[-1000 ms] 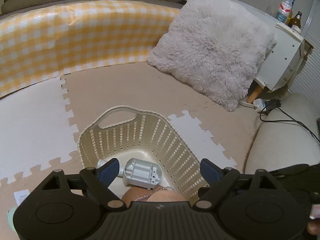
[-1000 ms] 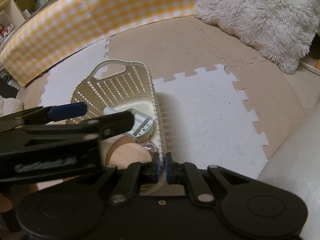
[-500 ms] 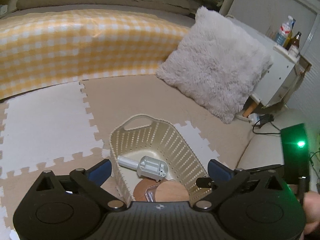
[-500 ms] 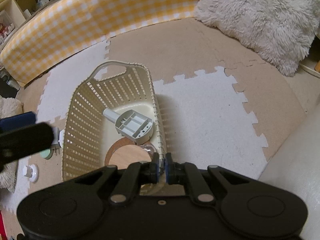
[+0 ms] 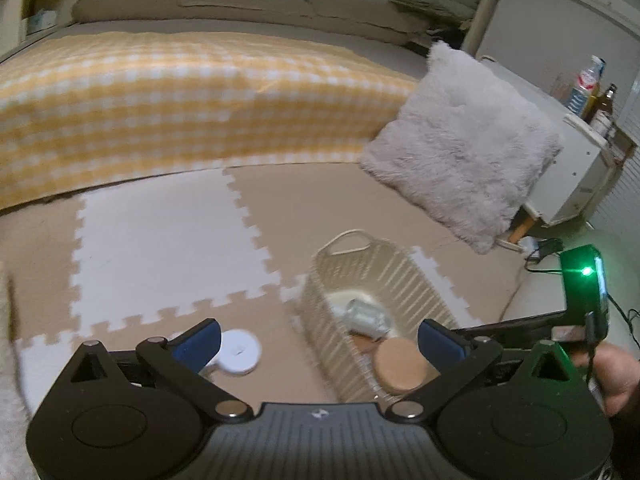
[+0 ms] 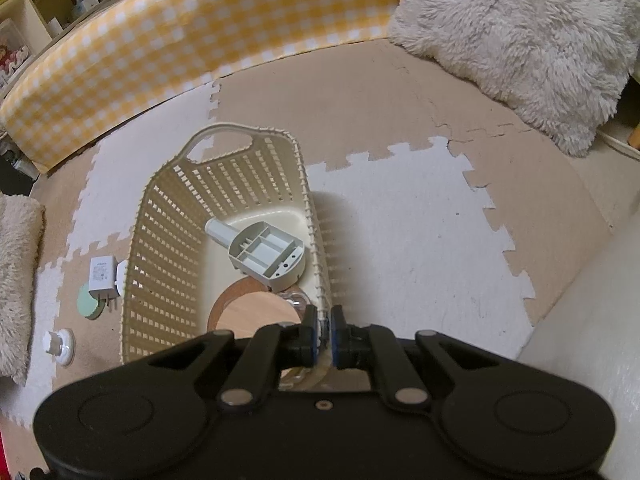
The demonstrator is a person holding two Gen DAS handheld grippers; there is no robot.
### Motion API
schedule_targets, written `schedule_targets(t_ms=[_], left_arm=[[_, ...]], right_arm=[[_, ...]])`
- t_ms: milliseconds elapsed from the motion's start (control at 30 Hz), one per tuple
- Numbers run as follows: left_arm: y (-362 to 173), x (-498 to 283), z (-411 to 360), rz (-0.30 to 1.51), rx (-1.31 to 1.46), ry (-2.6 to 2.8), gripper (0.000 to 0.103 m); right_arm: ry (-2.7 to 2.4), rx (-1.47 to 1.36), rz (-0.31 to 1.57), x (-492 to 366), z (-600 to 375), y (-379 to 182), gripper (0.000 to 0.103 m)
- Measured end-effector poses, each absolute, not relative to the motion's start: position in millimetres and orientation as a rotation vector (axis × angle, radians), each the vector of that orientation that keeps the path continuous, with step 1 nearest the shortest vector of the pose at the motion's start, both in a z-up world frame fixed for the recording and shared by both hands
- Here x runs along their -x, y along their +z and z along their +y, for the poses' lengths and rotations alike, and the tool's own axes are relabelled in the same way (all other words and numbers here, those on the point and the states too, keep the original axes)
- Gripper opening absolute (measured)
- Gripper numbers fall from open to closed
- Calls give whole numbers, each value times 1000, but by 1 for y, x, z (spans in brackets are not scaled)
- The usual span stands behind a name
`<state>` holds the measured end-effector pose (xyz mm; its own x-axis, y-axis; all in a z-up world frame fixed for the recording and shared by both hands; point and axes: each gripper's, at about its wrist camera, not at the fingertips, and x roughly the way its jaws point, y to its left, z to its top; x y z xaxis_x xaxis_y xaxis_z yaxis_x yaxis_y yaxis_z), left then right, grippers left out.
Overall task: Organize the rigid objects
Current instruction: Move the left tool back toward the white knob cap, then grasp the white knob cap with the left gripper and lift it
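Basket (image 6: 224, 240), standing on the floor mat with a grey scoop (image 6: 266, 254) and wooden disc (image 6: 256, 312) inside, is steadied by the right gripper (image 6: 324, 334) pinching its near rim, while the left gripper (image 5: 318, 340) hangs wide-jawed and empty.

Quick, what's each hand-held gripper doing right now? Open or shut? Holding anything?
Left hand-held gripper: open wide, holding nothing.
Right hand-held gripper: shut on the basket rim.

a shaggy grey pillow (image 5: 460, 140) leans by a yellow checked blanket (image 5: 180, 108); bottles (image 5: 592, 88) top a white cabinet (image 5: 576, 176).
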<state>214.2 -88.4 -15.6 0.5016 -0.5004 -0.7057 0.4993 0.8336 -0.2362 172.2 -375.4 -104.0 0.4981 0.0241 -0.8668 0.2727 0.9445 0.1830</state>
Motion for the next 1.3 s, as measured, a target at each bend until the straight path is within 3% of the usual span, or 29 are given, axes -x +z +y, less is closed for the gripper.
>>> schedule_targets(t_ms=[733, 933, 1100, 1300], left_arm=[[-88, -229, 8, 991, 15, -339, 102], [-110, -239, 18, 1082, 25, -314, 82], [-121, -245, 22, 1141, 15, -298, 49], [-131, -251, 24, 1161, -16, -274, 44]], right_arm=[[-160, -319, 1055, -173, -376, -105, 7], [-158, -314, 1056, -172, -375, -105, 7], [-158, -311, 1057, -172, -375, -105, 7], [-157, -310, 1059, -173, -375, -106, 7]])
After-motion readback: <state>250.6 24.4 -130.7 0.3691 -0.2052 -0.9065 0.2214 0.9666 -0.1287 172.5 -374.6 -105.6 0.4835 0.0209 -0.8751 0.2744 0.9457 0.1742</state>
